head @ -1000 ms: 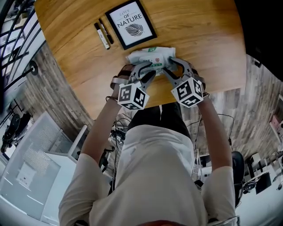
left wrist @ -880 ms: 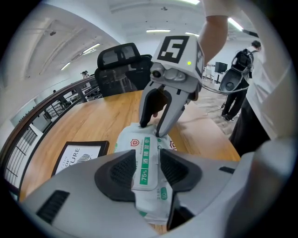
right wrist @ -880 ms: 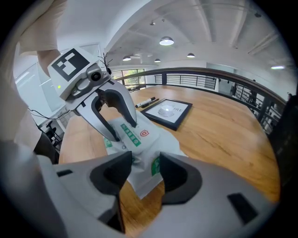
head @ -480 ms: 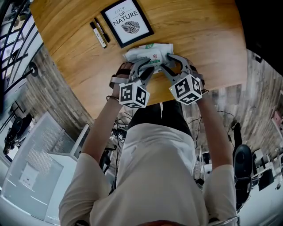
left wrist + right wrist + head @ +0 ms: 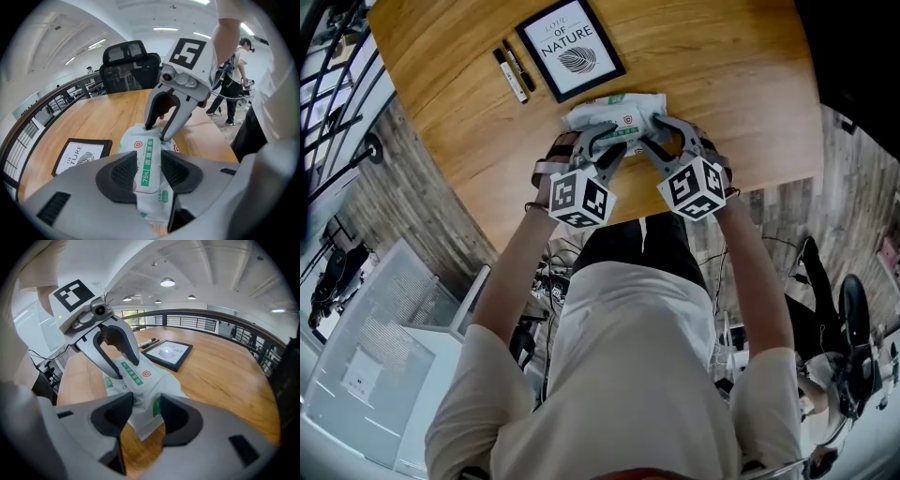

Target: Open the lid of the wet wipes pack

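The pack lies flat near the table's front edge, its long axis running left to right across the person. The left tongs grip its left end, with the green lid strip between the jaws. The right tongs pinch its right end.

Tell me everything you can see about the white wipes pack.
The wipes pack is a soft white plastic pouch with green print, a red shield mark and a long lid strip, apparently closed. It lies on the wooden table, held between the fingers of the left gripper and right gripper.
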A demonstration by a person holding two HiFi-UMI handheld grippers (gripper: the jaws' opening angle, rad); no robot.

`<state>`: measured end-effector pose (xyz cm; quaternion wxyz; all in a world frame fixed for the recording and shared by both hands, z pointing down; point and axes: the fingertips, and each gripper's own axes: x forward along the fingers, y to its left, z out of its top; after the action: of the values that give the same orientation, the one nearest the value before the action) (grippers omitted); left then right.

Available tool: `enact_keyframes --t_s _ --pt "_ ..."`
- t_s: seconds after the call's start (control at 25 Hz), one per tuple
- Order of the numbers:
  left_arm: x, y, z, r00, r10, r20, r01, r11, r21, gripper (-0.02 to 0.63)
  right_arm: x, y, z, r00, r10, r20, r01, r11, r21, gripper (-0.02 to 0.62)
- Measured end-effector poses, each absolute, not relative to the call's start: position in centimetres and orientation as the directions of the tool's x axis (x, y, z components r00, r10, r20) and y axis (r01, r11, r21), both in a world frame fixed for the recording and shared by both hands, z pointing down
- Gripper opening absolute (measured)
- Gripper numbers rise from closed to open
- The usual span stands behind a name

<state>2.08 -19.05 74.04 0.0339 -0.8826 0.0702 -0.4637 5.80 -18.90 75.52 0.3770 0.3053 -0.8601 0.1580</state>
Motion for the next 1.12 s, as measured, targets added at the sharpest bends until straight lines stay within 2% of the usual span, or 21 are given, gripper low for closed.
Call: enact_keyframes --t_s 0.6,0.72,0.8,1.12 --pt "2.0 -21.0 70.5 0.612 -0.160 0.774 -0.163 -0.984 -0.075 0.149 5.7 -18.9 75.7 -0.529 -0.395 0.751 -0.647 0.761 -0.056 0.175" --pt "2.1 -22.1 69.6 0.613 -0.181 0.769 -0.147 -0.983 -0.114 0.136 5.7 -18.9 75.7 -0.530 -0.395 0.750 -0.650 0.758 -0.060 0.175" --pt "2.1 -23.0 69.4 0.603 -0.214 0.768 -0.128 -0.977 -0.171 0.103 5.7 -18.9 75.7 -0.530 -0.398 0.749 -0.653 0.755 -0.061 0.175" --pt "1.0 -26.5 69.5 0.557 -0.308 0.771 -0.151 -0.951 -0.271 0.089 5.9 -19.0 75.5 -0.526 -0.412 0.744 -0.668 0.742 -0.061 0.175"
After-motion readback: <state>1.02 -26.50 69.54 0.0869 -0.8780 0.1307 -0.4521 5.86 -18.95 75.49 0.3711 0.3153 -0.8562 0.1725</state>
